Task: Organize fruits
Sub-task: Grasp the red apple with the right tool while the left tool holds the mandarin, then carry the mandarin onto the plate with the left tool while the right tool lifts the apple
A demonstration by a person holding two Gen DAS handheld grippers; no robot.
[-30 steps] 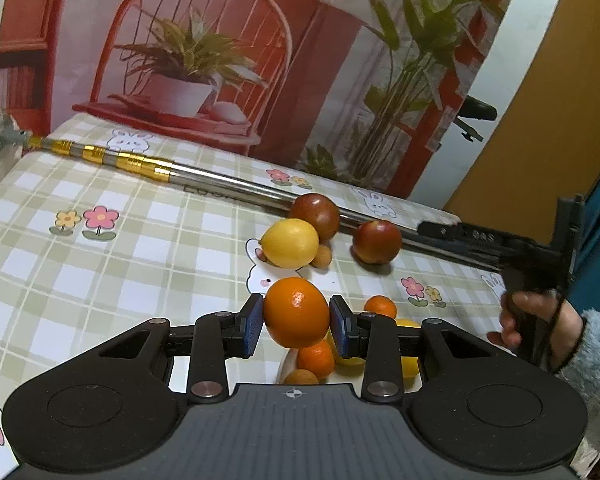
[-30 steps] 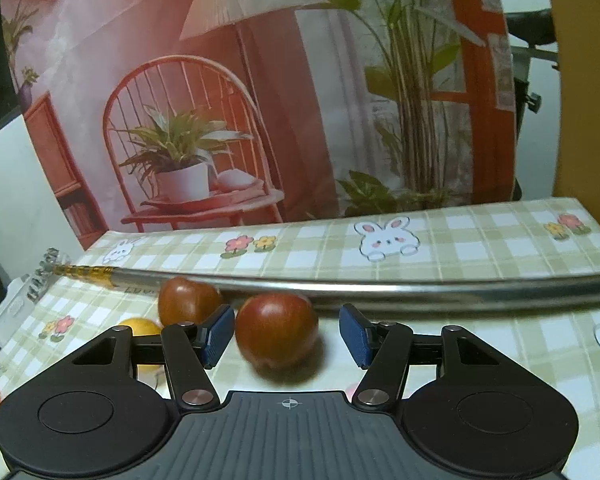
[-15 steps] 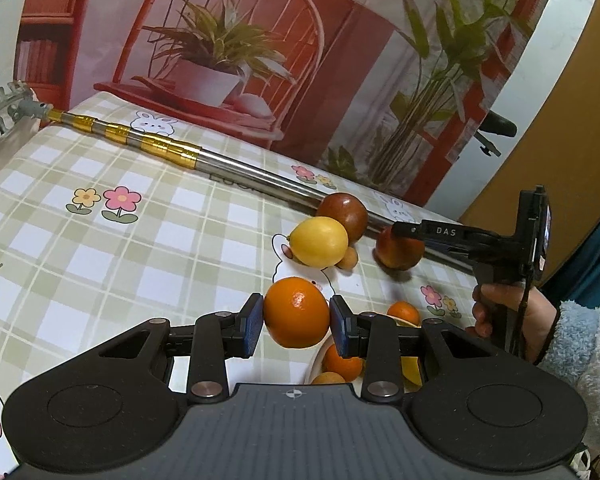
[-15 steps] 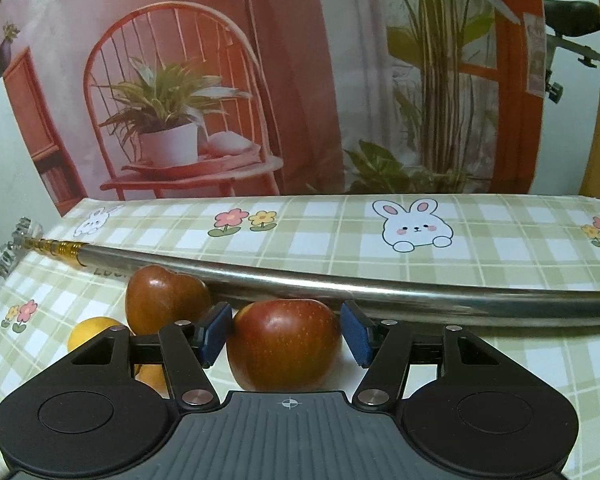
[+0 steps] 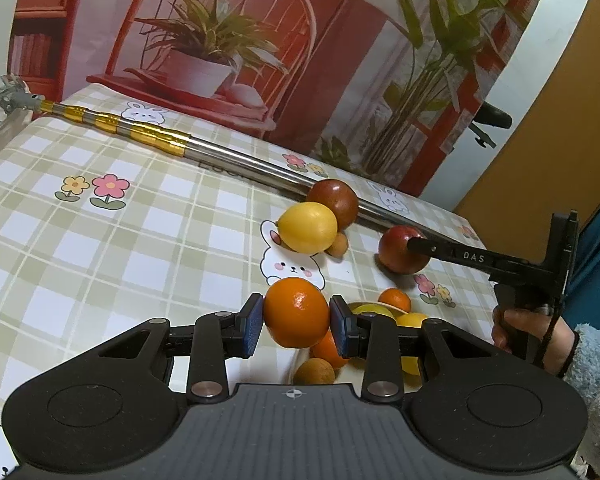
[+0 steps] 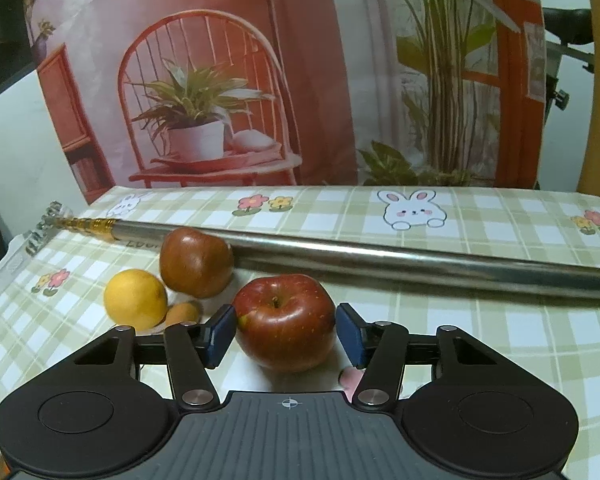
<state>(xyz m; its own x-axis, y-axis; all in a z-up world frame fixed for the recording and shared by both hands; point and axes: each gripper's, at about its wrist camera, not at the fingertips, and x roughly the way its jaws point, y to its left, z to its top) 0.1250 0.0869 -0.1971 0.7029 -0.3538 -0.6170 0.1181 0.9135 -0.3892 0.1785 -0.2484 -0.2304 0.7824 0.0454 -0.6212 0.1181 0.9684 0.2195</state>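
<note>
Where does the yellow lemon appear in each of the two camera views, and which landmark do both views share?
Left wrist view: the lemon sits above centre, just beyond the orange held in the left gripper.
Right wrist view: the lemon sits at the left, beside the right gripper.
Shared landmark: the dark red apple resting against the metal pole.

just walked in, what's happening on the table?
A person is sorting fruit with two handheld grippers. The left gripper is clamped on an orange, held over a plate of citrus. The right gripper straddles a red apple on the tablecloth, jaws open and not quite touching it. A lemon and a darker apple wait beside a metal pole.
</note>
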